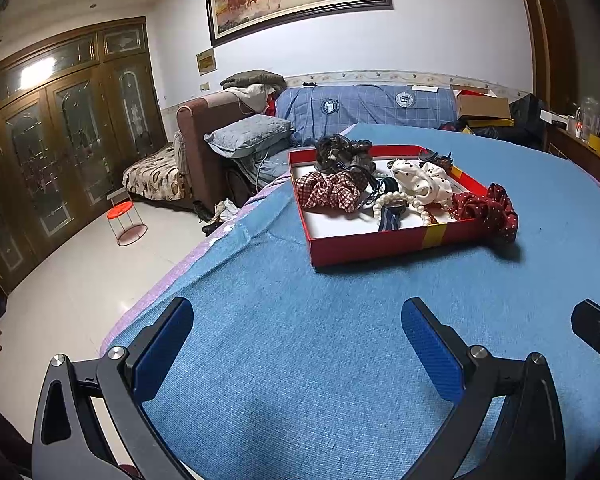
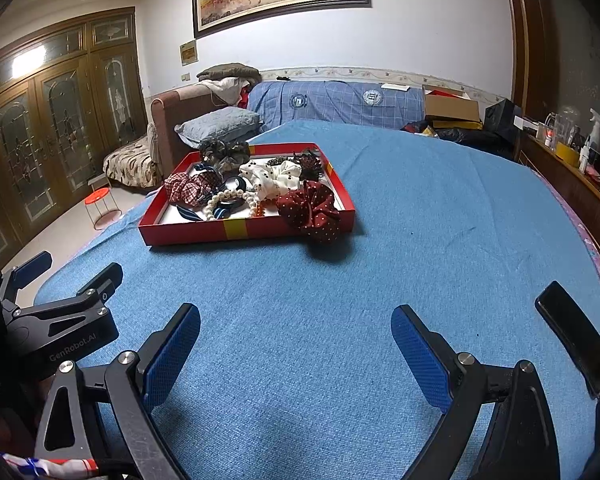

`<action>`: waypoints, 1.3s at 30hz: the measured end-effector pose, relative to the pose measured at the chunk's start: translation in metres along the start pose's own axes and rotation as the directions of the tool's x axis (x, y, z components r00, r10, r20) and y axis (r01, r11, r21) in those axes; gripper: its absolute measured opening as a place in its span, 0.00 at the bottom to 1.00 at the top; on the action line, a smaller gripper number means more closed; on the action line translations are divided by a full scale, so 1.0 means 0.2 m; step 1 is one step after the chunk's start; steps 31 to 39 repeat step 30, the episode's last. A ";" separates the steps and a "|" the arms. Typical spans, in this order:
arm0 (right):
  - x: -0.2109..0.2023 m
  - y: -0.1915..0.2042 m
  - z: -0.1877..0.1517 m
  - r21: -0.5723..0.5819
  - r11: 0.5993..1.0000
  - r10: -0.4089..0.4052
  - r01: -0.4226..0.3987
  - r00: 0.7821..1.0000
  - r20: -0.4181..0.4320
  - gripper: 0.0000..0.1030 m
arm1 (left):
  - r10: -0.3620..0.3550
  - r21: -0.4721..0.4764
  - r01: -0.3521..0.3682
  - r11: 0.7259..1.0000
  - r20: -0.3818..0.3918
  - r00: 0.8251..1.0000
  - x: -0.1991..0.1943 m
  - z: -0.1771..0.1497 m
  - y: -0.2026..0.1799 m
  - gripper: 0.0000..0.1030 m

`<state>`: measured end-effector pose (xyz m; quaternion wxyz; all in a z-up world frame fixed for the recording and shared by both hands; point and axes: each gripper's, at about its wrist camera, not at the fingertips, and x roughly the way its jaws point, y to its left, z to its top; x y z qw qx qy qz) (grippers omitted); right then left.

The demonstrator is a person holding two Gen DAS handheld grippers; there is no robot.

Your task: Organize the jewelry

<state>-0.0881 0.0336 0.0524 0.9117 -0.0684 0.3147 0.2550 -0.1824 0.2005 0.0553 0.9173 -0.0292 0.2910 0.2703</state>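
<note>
The red tray (image 1: 364, 242) sits on the blue cloth (image 1: 300, 360) that covers the table, w/ a yellow stripe on its near wall. Inside the tray lie lots of hair things & beads. A red checked scrunchie (image 1: 329, 191) is at the tray's left side, a white dotted scrunchie (image 1: 422, 182) at its right side, and a brown-dark scrunchie (image 1: 336, 152) at its far edge. A white pearl bracelet (image 1: 392, 202) lies near the tray's middle, close to the near wall, w/ some orange beads (image 2: 259, 210) just beside it. A dark red dotted scrunchie (image 2: 314, 212) hangs over the tray's near right corner, half in & half on the cloth. The left gripper (image 1: 298, 348) is well in front of the tray, fingers spread wide apart, nothing between them. The right gripper (image 2: 296, 354) is also in front of the tray, spread wide & holding nothing. Small dark things at the tray's far right corner are prob. hair clips, too small to tell.
</note>
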 end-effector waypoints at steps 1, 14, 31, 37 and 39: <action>0.00 0.00 0.00 0.000 1.000 -0.001 0.001 1.000 0.000 0.96 | 0.002 0.001 -0.002 1.000 0.002 1.000 0.00 0.00 0.00 1.00; 0.00 0.00 0.00 0.001 1.000 0.000 0.000 1.000 -0.002 0.96 | 0.005 0.009 -0.005 1.000 0.000 1.000 0.01 -0.01 0.00 1.00; 0.00 -0.02 -0.02 0.028 1.000 -0.005 0.005 1.000 -0.001 0.96 | 0.035 0.025 -0.035 0.999 0.026 0.999 -0.01 -0.02 0.00 1.00; 0.00 -0.02 -0.02 0.028 1.000 -0.005 0.005 1.000 -0.001 0.96 | 0.035 0.025 -0.035 0.999 0.026 0.999 -0.01 -0.02 0.00 1.00; 0.00 -0.02 -0.02 0.028 1.000 -0.005 0.005 1.000 -0.001 0.96 | 0.035 0.025 -0.035 0.999 0.026 0.999 -0.01 -0.02 0.00 1.00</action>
